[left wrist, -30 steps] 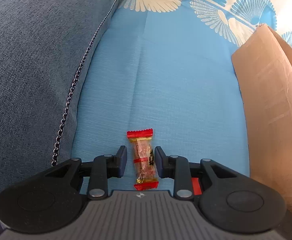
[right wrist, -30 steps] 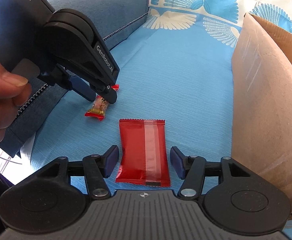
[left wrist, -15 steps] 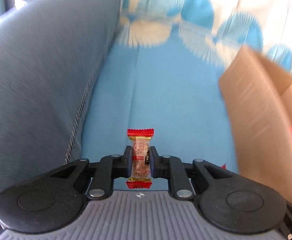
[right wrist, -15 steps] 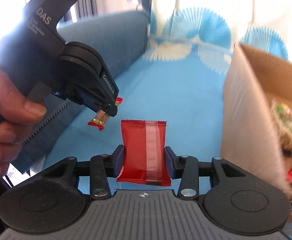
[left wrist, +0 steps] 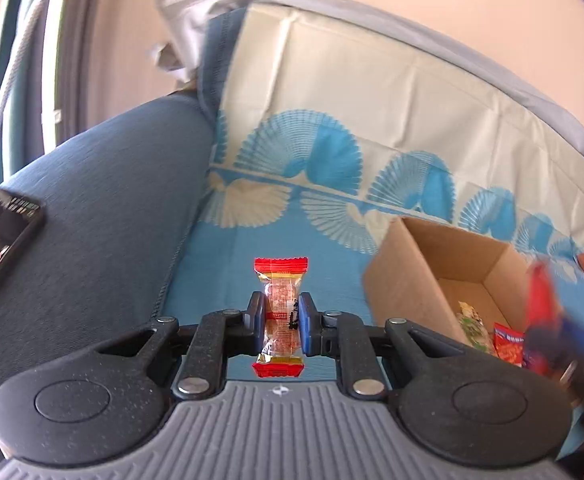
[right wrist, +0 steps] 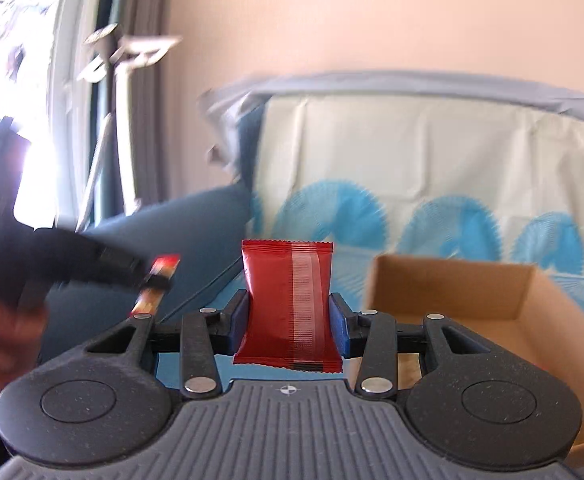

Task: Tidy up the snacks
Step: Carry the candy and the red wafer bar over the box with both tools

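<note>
Gripping one snack apiece, both grippers hang above the blue patterned sofa cover. The left gripper has its jaws closed across the waist of a small candy, a clear crinkled wrapper with red crimped ends, at the lower centre of the left wrist view. The right gripper clamps a red foil packet by its two long edges, centre of the right wrist view. Both items look light, soft and slightly slippery; the film dents under the pads, so a mid-body hold across the narrow width probably suits them best. An open cardboard box, stiff and matte brown, sits at right, with other wrapped snacks lying inside.
</note>
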Motion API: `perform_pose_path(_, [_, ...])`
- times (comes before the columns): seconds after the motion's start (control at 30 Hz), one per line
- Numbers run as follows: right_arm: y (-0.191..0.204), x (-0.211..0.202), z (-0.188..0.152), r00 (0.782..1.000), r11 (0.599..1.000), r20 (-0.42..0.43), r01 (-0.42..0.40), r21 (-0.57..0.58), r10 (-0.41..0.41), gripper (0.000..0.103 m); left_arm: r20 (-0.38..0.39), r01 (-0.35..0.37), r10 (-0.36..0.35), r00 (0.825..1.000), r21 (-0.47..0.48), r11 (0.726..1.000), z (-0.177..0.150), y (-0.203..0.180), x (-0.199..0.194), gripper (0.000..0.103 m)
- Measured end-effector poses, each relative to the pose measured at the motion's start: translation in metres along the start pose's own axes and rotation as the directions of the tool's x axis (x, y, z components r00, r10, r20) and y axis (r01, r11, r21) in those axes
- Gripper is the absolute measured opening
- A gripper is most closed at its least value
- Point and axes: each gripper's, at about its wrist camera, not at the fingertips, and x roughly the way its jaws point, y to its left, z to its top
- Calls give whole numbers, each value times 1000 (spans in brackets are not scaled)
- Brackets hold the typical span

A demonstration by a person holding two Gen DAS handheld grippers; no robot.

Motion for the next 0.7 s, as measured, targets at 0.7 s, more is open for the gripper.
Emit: perform_pose_path(0.7, [-184, -28, -5, 937, 919, 63, 321, 227, -343, 44, 44, 197, -206, 977, 165, 966, -5, -114, 47, 18])
